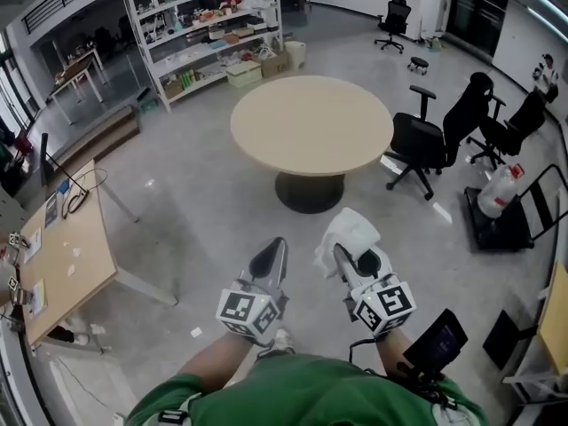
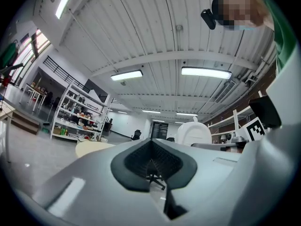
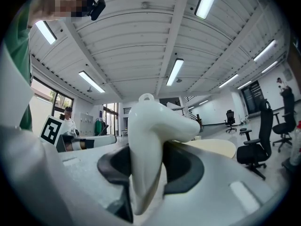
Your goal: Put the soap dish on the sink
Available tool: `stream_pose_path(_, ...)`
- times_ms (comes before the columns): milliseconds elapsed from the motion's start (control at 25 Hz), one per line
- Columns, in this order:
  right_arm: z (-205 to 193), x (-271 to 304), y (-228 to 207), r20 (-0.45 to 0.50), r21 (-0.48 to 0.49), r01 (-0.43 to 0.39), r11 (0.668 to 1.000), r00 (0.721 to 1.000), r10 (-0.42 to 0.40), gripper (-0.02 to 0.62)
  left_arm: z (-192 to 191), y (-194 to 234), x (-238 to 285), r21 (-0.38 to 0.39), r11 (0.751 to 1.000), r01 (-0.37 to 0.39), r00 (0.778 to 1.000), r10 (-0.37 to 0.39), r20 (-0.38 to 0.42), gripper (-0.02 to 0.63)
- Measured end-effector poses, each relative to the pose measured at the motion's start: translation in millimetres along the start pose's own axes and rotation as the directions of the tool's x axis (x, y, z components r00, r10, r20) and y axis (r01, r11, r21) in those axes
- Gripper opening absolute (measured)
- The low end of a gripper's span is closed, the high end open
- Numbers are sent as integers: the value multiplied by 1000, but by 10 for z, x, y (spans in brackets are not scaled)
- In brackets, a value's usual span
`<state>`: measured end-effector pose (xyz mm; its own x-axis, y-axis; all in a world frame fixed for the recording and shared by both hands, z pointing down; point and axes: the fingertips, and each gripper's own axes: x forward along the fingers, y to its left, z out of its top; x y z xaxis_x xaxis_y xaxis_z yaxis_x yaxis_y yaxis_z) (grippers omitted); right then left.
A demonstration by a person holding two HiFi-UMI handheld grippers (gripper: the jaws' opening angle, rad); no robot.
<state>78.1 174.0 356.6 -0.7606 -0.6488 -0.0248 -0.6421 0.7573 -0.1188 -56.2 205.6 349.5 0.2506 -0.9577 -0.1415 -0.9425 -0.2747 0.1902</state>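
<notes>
White soap dish (image 1: 351,229) clamped between right gripper (image 1: 344,257) jaws, held level out front, likely for carrying; left gripper (image 1: 270,260) jaws together, empty, probably spare; no sink in view, only round table (image 1: 311,122) ahead.

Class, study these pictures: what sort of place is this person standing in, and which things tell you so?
Probably a large open office or workshop hall: a round table stands on a bare concrete floor, black office chairs sit beside it, and stocked white shelves stand farther back.
</notes>
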Motion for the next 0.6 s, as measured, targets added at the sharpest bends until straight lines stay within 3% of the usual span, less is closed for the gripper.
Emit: stream_pose_path(600, -50, 897, -214, -12, -12, 77, 997, 997, -77, 147, -64, 782, 654, -40, 997, 68, 997, -69, -22, 6)
